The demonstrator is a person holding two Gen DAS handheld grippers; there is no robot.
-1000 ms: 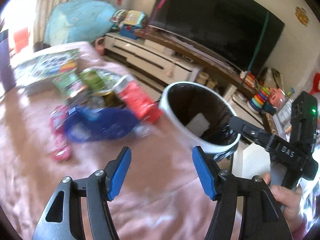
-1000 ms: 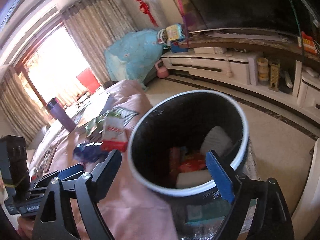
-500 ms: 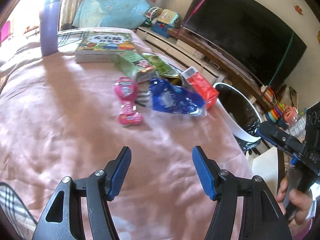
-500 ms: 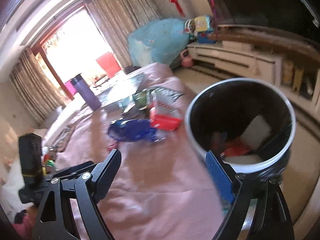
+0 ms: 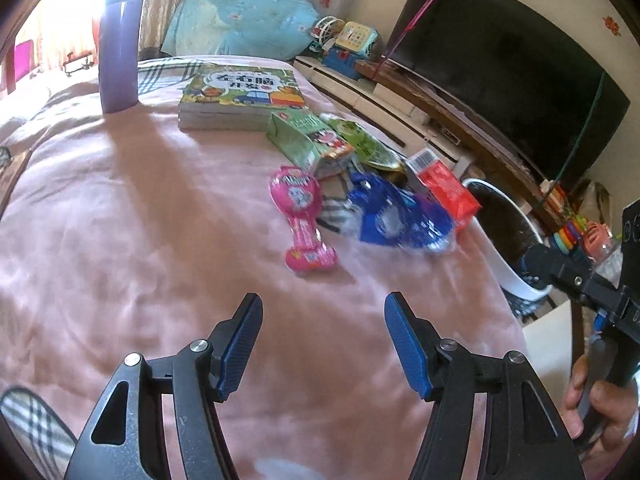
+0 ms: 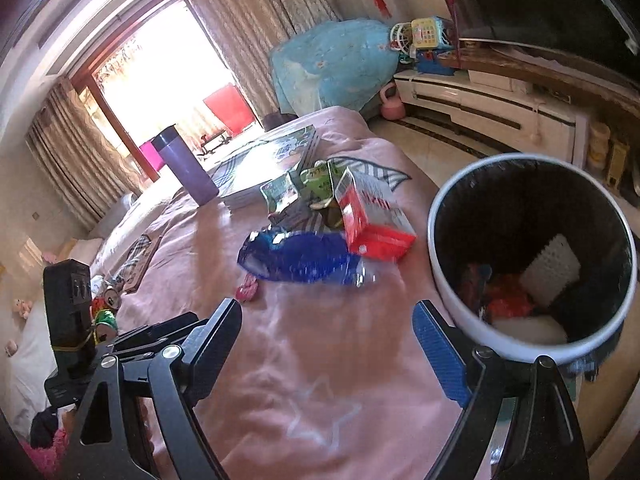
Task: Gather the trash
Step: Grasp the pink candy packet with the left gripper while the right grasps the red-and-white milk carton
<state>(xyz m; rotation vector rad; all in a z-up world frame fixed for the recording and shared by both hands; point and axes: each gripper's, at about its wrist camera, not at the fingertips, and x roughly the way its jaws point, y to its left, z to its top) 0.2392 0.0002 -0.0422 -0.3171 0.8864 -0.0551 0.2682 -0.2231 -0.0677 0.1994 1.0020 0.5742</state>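
Note:
Trash lies in a heap on the pink cloth: a pink candy wrapper [image 5: 301, 220], a blue foil bag [image 5: 396, 218] [image 6: 300, 256], a red carton [image 5: 446, 190] [image 6: 370, 216], a green carton [image 5: 308, 140] and green packets [image 6: 316, 184]. A white-rimmed bin [image 6: 532, 260] [image 5: 506, 232] with a black liner stands at the table's right edge and holds some trash. My left gripper [image 5: 323, 336] hangs open over bare cloth, short of the pink wrapper. Wide open with nothing between its fingers, my right gripper [image 6: 328, 332] sits near the blue bag, left of the bin.
A purple flask [image 5: 120, 48] [image 6: 186, 170] and a stack of picture books [image 5: 240, 98] [image 6: 268, 160] stand at the far side. Beyond the table are a TV [image 5: 500, 64] on a low cabinet and toys. A hand [image 5: 596, 412] holds the right gripper's handle.
Both views have swung left, away from the bin and onto the heap of trash. The bin moved from centre to the right edge. Both grippers' jaws stayed as wide as before.

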